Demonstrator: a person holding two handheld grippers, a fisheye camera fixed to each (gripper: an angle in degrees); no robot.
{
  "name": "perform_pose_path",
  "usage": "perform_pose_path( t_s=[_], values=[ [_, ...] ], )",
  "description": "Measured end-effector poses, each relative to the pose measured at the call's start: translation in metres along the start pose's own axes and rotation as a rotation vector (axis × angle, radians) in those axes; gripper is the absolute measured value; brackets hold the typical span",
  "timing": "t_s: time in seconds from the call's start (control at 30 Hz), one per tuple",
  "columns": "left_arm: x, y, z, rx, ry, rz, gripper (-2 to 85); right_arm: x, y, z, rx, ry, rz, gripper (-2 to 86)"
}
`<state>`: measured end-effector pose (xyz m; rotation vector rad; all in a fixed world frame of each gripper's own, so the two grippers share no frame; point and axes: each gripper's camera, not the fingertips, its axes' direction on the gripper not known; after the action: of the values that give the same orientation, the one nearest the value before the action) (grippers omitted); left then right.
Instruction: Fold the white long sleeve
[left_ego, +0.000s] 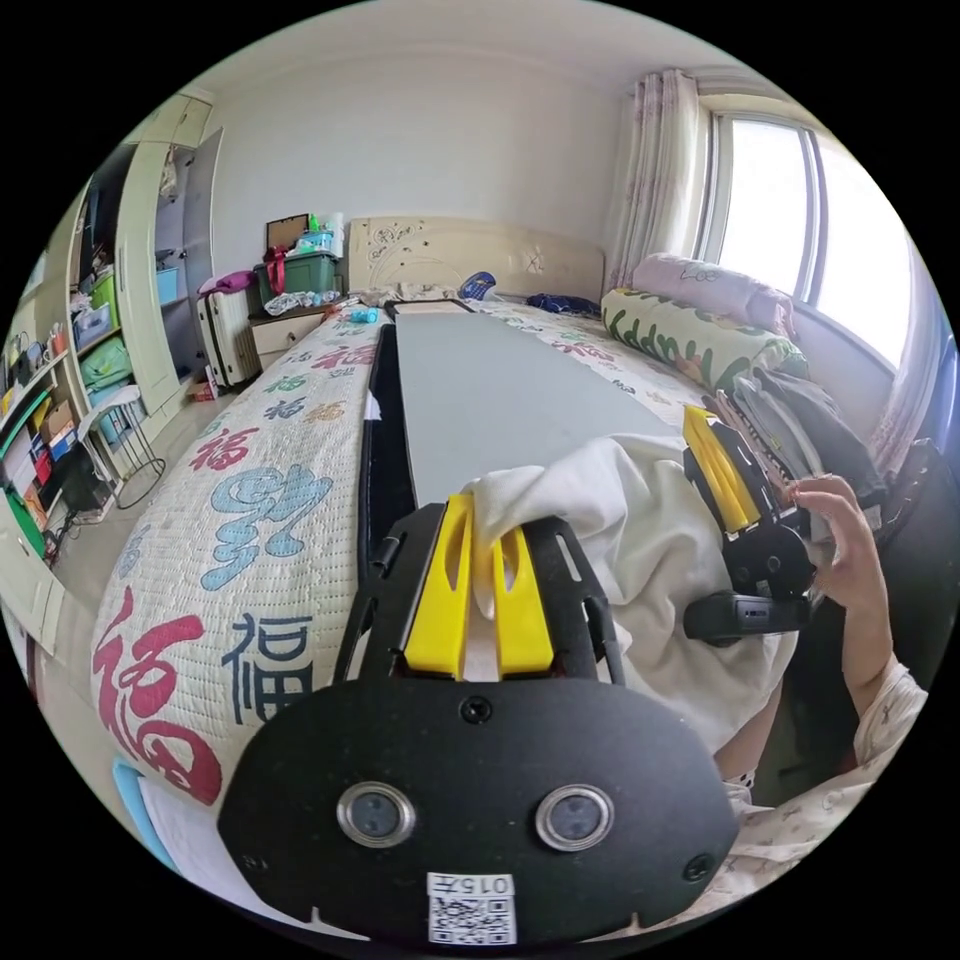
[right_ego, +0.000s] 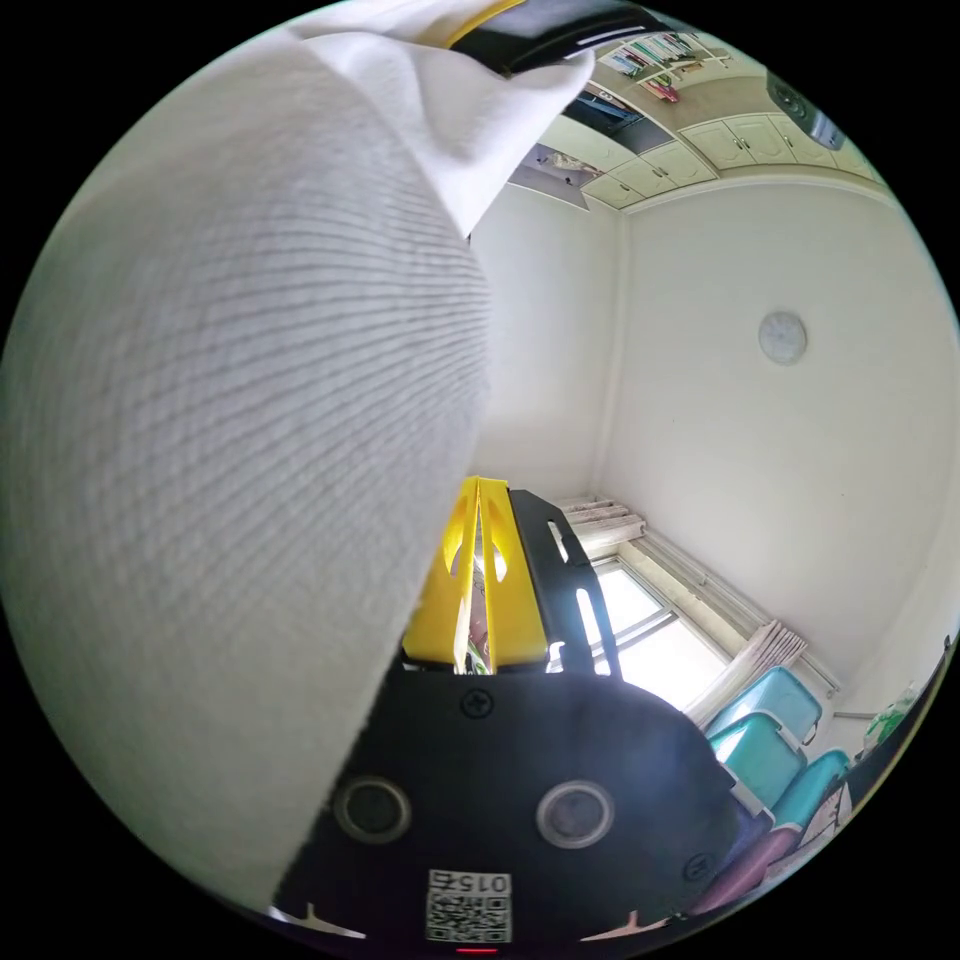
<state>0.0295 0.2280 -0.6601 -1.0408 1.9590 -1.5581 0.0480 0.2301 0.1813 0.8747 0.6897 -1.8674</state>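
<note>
Left gripper view: left gripper (left_ego: 484, 540) at 6 o'clock, yellow jaws clamped on a fold of the white long sleeve (left_ego: 640, 540), cloth pinched between both jaws and running down the gap. The garment bunches toward 4 o'clock, over the near end of a grey board (left_ego: 500, 390) that lies lengthwise on the bed (left_ego: 250, 470) toward 12. Right gripper (left_ego: 722, 470) sits at 3 o'clock against the garment's far edge, a hand (left_ego: 850, 550) on it; jaws look closed together, but whether cloth is between them can't be made out here. Quilted cover with large printed characters runs 7 to 11 o'clock. Headboard (left_ego: 470, 255) at 12, a green box (left_ego: 300, 272) on a nightstand at 11, shelving (left_ego: 60, 400) with clutter at 9, curtain (left_ego: 655, 170) and window (left_ego: 800, 230) at 1–2, rolled bedding (left_ego: 700, 330) plus piled clothes at 2–3. Right gripper view: camera tipped up toward ceiling. White long sleeve (right_ego: 230, 480) hangs close across 8 to 12 o'clock, blurred, blocking that whole side. Right gripper (right_ego: 480, 540) at 6, yellow jaws pressed tip to tip, nothing white visible between them. The left gripper's black-and-yellow edge (right_ego: 540, 30) shows at 12 with cloth below it. Ceiling light (right_ego: 782, 335) at 2, window (right_ego: 650, 640) at 5, teal bins (right_ego: 770, 730) at 4–5.
</note>
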Motion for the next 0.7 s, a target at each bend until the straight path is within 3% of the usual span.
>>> perform_pose_path(
  t_s=[0.27, 0.37, 0.57, 0.7],
  values=[
    [-0.042, -0.047, -0.073, 0.11, 0.034, 0.068, -0.2, 0.035, -0.001, -0.014, 0.03, -0.082, -0.113, -0.9],
    [-0.049, -0.07, -0.098, 0.115, 0.01, 0.092, 0.1, 0.072, 0.019, -0.015, 0.015, -0.132, 0.015, -1.0],
    [-0.072, -0.093, -0.195, 0.168, -0.034, 0.216, 1.2, 0.232, 0.137, -0.012, 0.078, -0.639, 0.483, -1.0],
    [-0.076, -0.078, -0.299, 0.249, 0.043, 0.339, 2.2, 0.309, 0.224, -0.034, 0.308, -1.019, 0.627, -1.0]
  ],
)
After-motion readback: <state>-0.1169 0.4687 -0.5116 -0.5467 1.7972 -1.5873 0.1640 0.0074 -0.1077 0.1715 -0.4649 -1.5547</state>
